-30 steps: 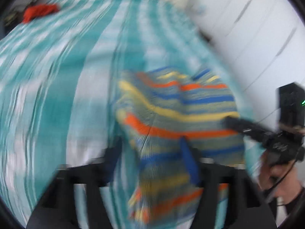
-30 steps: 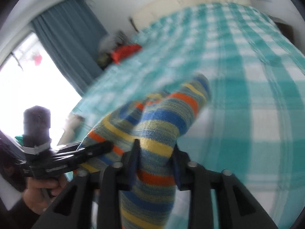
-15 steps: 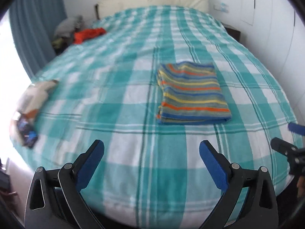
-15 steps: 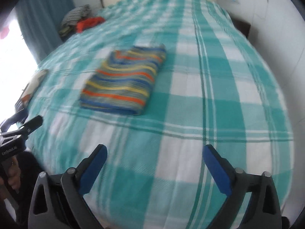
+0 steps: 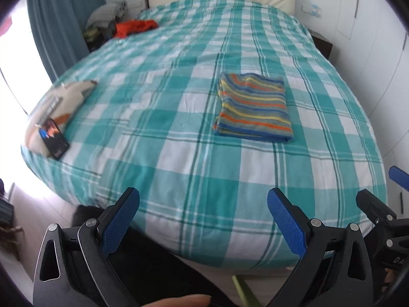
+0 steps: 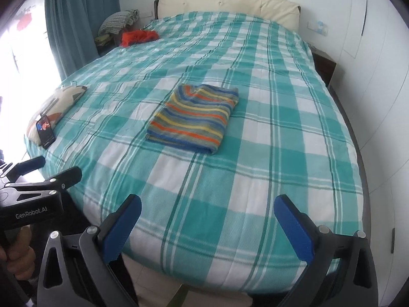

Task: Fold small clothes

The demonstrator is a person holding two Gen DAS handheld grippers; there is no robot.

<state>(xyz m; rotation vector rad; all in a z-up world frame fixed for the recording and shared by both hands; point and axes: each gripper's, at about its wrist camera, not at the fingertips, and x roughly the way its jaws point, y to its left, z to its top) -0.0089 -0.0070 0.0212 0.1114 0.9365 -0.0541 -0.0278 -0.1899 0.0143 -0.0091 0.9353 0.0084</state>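
A folded striped garment [image 5: 253, 107] in blue, orange, yellow and grey lies flat on the teal checked bedspread [image 5: 179, 168]; the right wrist view shows the garment [image 6: 194, 117] too. My left gripper [image 5: 203, 215] hangs over the bed's near edge, well short of the garment, open with nothing between its blue pads. My right gripper [image 6: 208, 220] is likewise open and empty at the foot of the bed [image 6: 255, 179]. Each gripper also shows at the edge of the other's view.
A phone [image 5: 53, 138] rests on a light cushion [image 5: 58, 102] at the bed's left edge. A red cloth [image 5: 135, 26] and a pile of clothes [image 5: 107, 15] lie at the far left by the curtain. White cupboards line the right wall.
Both grippers let go of the striped garment and opened wide. They drew back from it to the foot of the bed, leaving it folded on the bedspread.
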